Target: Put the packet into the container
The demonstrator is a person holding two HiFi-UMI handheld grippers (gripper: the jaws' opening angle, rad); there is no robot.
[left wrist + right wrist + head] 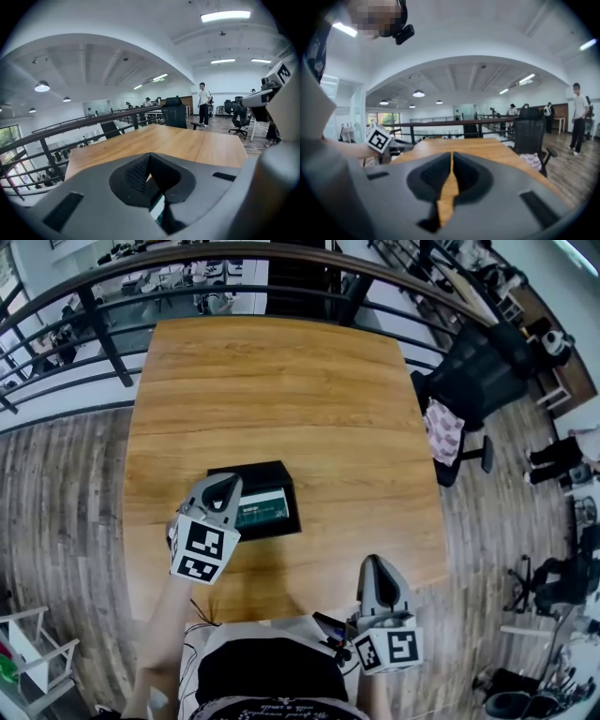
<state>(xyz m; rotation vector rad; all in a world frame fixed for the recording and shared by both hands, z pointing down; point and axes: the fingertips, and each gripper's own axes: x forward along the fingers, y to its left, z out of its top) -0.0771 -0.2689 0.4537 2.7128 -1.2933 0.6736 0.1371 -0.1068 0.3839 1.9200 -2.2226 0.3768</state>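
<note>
A black container sits on the wooden table, near its front left. A dark green packet lies flat inside it. My left gripper hovers over the container's left part, jaws pressed together with nothing between the tips. In the left gripper view, the left gripper is shut, and a green-and-white sliver of the packet shows through the gap under the jaws. My right gripper is shut and empty over the table's front right edge; in its own view, the right gripper shows only wood behind the slit.
A dark railing runs behind the table's far and left sides. A black office chair with a patterned cloth stands at the right. A white rack is on the floor at lower left. A person stands far off.
</note>
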